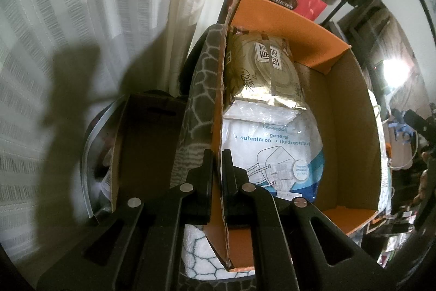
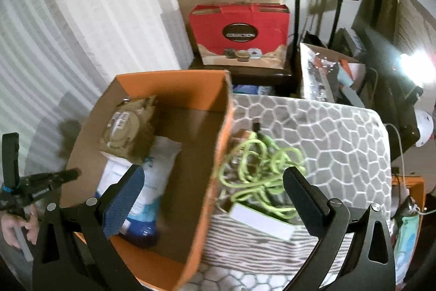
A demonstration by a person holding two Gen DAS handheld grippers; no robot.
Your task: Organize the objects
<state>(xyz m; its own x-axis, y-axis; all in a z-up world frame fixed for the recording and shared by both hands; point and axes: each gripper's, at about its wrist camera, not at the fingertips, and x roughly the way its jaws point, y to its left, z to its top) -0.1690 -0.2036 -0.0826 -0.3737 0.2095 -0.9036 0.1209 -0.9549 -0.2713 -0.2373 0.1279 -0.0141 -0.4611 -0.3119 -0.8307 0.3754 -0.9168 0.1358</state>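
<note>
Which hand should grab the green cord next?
The right gripper: its jaws stand open and empty, with the green cord between its fingers. The left gripper is shut on the orange box wall.

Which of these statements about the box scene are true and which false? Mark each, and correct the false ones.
1. The left gripper is shut on the wall of the orange cardboard box. True.
2. The right gripper is shut on the green cable. False: it is open and holds nothing.
3. A gold foil packet lies inside the box, partly over a white mask packet. True.
4. The green cable lies inside the box. False: it lies outside, beside the box, on the patterned blanket.
5. A red gift bag stands beyond the box. True.
</note>
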